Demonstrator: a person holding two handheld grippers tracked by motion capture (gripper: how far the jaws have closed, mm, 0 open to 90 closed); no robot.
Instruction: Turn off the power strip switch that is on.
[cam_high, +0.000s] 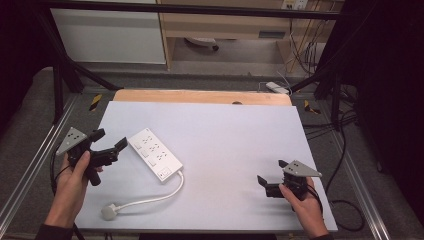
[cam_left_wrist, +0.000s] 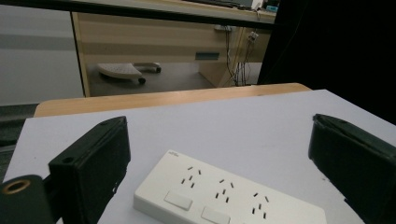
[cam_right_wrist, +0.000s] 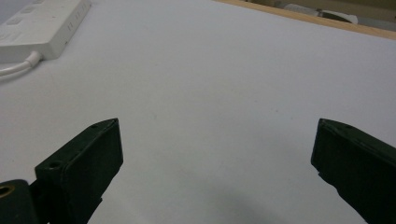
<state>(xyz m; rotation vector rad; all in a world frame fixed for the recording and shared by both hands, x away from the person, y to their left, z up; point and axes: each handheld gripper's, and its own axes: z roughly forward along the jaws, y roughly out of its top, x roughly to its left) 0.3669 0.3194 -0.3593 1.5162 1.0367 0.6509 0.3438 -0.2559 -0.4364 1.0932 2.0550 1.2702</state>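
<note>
My left gripper (cam_high: 109, 141) sits just off the near-left end of the power strip (cam_high: 155, 154), its jaws spread wide and holding nothing. In the left gripper view the strip (cam_left_wrist: 224, 198) lies flat between and just ahead of my two black jaws, close but not touched by either; I can see three groups of socket holes and two flat switches on its top face. The strip rests on the white table (cam_high: 225, 135), toward its left half, set at a slant, and the end nearest my left gripper is the one away from the cord. From the strip's other end a white cord (cam_high: 165, 192) curls back toward me and ends in a plug (cam_high: 109, 211), which lies on the table on my side of the strip, near my left forearm.

My right gripper (cam_high: 270, 176) is well apart from the strip, far off to its right near the table's front edge. Its jaws are also spread wide, empty. In the right gripper view they frame bare table (cam_right_wrist: 224, 93), and the strip (cam_right_wrist: 39, 23) shows far off at the upper left corner with the cord (cam_right_wrist: 16, 67) leaving its end.
</note>
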